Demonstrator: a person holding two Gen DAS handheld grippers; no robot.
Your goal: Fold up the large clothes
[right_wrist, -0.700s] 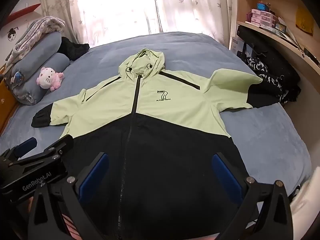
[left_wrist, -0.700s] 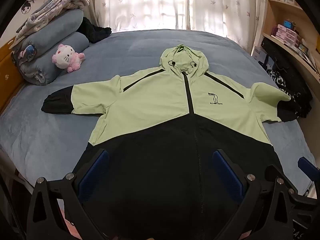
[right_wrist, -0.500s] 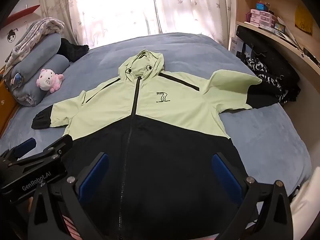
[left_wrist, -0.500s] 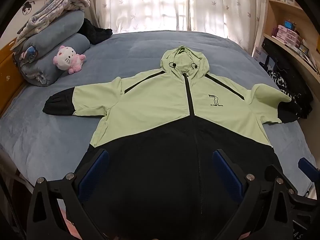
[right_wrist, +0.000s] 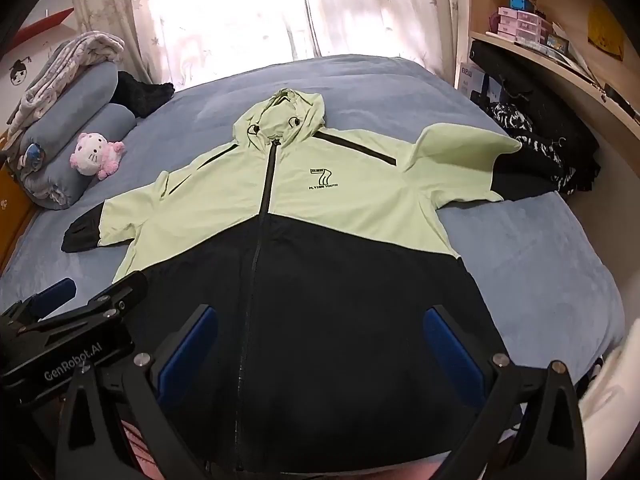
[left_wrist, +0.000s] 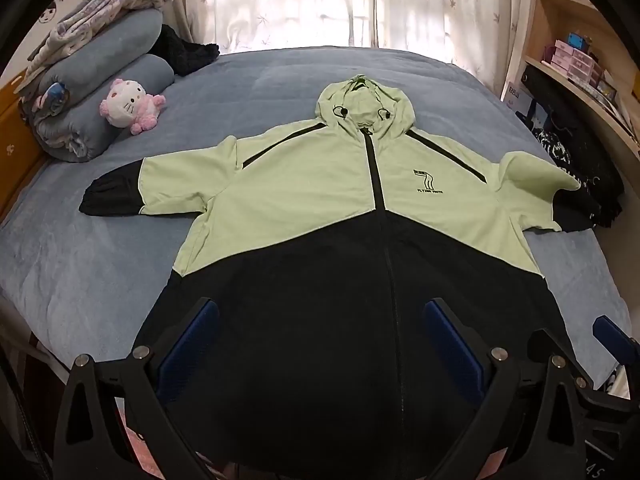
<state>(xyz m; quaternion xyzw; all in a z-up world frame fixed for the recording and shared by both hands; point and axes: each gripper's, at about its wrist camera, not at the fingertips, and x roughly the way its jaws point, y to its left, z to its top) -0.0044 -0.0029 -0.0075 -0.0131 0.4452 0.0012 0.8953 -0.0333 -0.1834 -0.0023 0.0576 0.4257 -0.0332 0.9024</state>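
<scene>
A large hooded jacket [left_wrist: 320, 208] [right_wrist: 304, 208], light green above and black below, lies front-up and zipped on the blue bed, hood at the far end, sleeves spread to both sides. The right sleeve [right_wrist: 472, 156] stands up in a peak near the bed's edge. My left gripper [left_wrist: 320, 336] hovers above the black lower part, open, nothing between its blue pads [left_wrist: 188, 344]. Beside it my right gripper [right_wrist: 320, 340] also hangs open over the black hem area, holding nothing. The jacket's bottom hem is hidden behind both grippers.
The blue bed [left_wrist: 80, 264] carries rolled grey bedding [left_wrist: 100, 92] and a pink-white plush cat [left_wrist: 130, 106] at the far left. A dark bag and clothes [right_wrist: 536, 136] sit by the wooden shelves [right_wrist: 560, 64] on the right. Curtains hang behind.
Both views have tilted slightly downward, so the jacket sits a little lower in the frames. Both grippers stay open; the jacket has not moved.
</scene>
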